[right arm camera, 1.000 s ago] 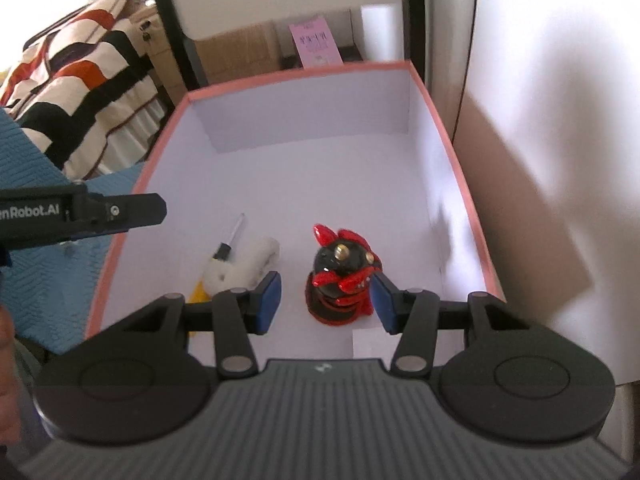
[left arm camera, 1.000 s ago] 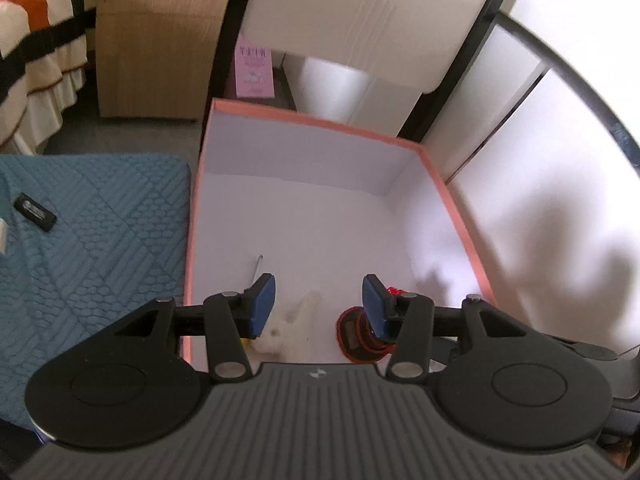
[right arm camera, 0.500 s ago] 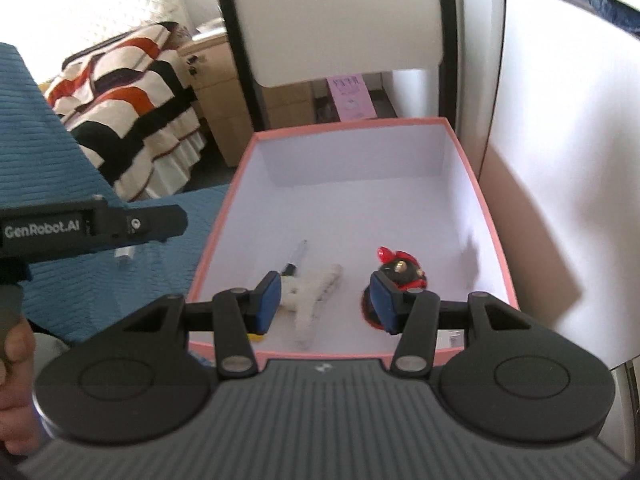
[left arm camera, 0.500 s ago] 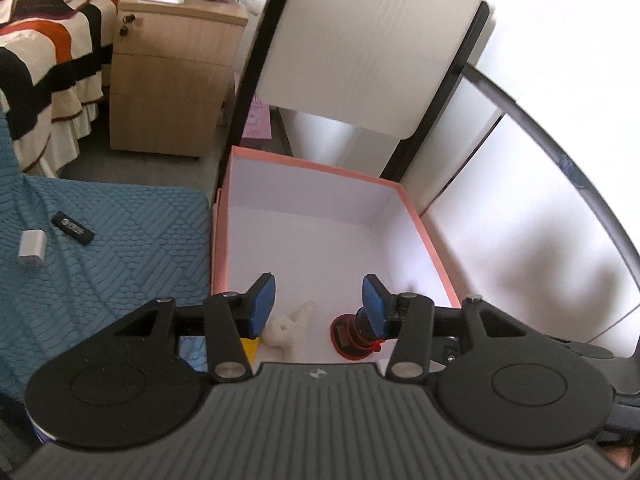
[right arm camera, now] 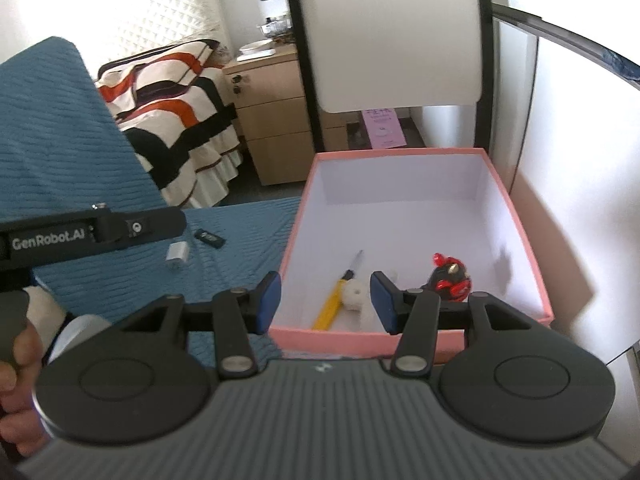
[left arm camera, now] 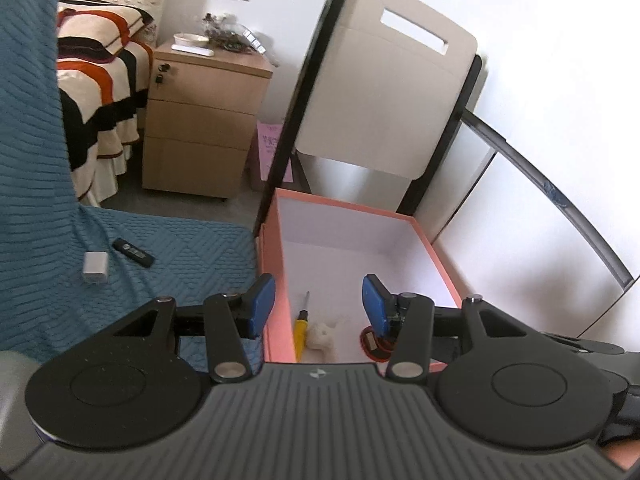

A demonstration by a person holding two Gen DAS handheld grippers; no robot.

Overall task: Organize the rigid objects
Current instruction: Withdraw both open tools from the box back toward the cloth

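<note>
A pink box with a white inside stands beside the blue quilted cover. In it lie a yellow-handled screwdriver, a white fluffy toy and a red and black figurine. On the cover lie a silver charger block and a black USB stick. My left gripper is open and empty above the box's near left edge. My right gripper is open and empty above the box's near rim.
A wooden bedside cabinet and a bed with a striped blanket stand behind. A white and black chair back rises just beyond the box. White panels stand to the right.
Both grippers have pulled back and up from inside the box, open and empty throughout. The figurine, toy and screwdriver stayed in the box. The charger and USB stick came into view.
</note>
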